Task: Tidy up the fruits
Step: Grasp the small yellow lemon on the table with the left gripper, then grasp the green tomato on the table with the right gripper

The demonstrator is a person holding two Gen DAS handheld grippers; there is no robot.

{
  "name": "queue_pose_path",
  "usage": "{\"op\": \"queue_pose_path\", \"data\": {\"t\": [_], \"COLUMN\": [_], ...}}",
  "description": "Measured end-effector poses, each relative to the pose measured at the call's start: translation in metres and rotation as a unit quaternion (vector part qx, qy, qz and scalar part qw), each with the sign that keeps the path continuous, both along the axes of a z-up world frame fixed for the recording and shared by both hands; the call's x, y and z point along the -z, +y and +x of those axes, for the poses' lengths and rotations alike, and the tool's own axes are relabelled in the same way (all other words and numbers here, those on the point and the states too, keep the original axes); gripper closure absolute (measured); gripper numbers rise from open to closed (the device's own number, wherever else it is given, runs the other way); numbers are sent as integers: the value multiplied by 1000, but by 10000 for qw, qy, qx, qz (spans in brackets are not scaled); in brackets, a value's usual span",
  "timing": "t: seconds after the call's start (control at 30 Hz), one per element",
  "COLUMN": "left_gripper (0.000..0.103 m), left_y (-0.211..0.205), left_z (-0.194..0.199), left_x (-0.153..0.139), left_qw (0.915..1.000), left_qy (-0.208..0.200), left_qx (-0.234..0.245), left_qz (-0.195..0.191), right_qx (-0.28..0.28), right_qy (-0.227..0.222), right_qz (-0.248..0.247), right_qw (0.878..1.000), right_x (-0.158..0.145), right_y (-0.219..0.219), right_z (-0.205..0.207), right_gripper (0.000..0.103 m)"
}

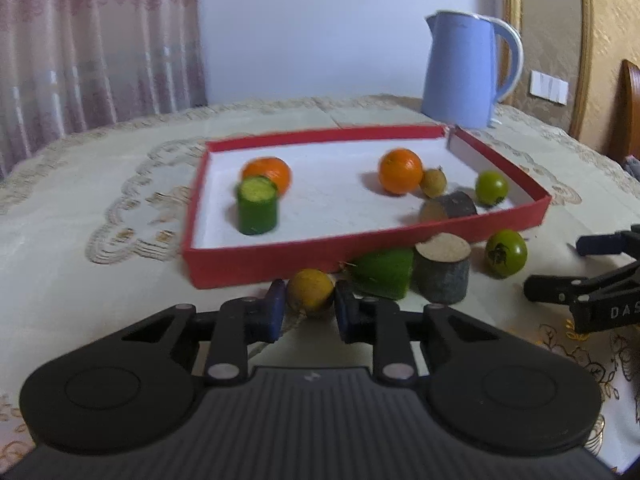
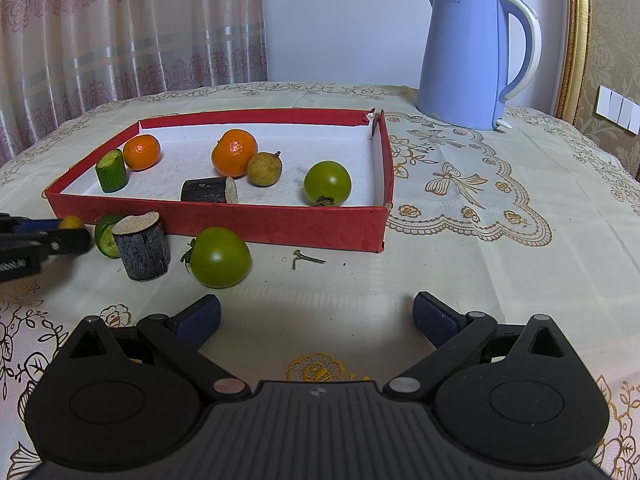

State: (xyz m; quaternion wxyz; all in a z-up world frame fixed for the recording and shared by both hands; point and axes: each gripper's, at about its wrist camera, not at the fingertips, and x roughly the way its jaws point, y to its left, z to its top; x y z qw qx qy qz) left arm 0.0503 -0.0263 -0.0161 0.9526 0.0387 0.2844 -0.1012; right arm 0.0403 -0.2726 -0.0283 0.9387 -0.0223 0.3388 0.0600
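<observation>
Left gripper (image 1: 310,307) fingers clenched on a small round yellow-brown fruit (image 1: 310,290), on the bench just in front of the shallow red cardboard tray (image 1: 256,266). Right gripper (image 2: 316,316) fingers spread wide, released, nothing between them, over bare cloth.

Beside the held fruit: green cucumber chunk (image 1: 384,274), dark-barked cut cylinder (image 1: 442,274), green tomato (image 1: 506,253), all outside the tray. Inside the tray: two oranges, a cucumber piece, another dark cylinder, a brown fruit, a green tomato.

Bench under cream embroidered tablecloth (image 2: 500,240); light blue electric kettle (image 2: 472,60) behind, pink curtain (image 2: 120,28) at left.
</observation>
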Motion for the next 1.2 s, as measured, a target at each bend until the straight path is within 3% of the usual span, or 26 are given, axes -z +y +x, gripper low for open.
{"op": "queue_pose_path", "data": {"t": [0.17,0.67,0.83,0.93,1.07,1.2], "left_gripper": [80,80,80,80,80,80], "left_y": [8,25,26,25,26,26], "left_z": [-7,0,2,2,2,2], "left_x": [-2,4,5,5,5,5], "left_qw": [9994,9990,9988,9989,9987,9987], "left_qy": [-166,110,180,197,205,207], "left_qx": [-263,-386,-350,-312,-312,-311], "left_qz": [167,-216,-296,-302,-342,-354], "right_qx": [0,-147,-363,-382,-629,-721], "right_qy": [-1,-224,-271,-371,-303,-295], "right_qz": [-1,-48,201,-223,-163,-302], "right_qw": [10000,9996,9988,9983,9974,9965], "right_x": [0,-5,-9,-9,-10,-7], "right_y": [0,5,12,25,34,42], "right_z": [0,-6,-1,1,7,14], "right_gripper": [0,0,1,15,34,36]}}
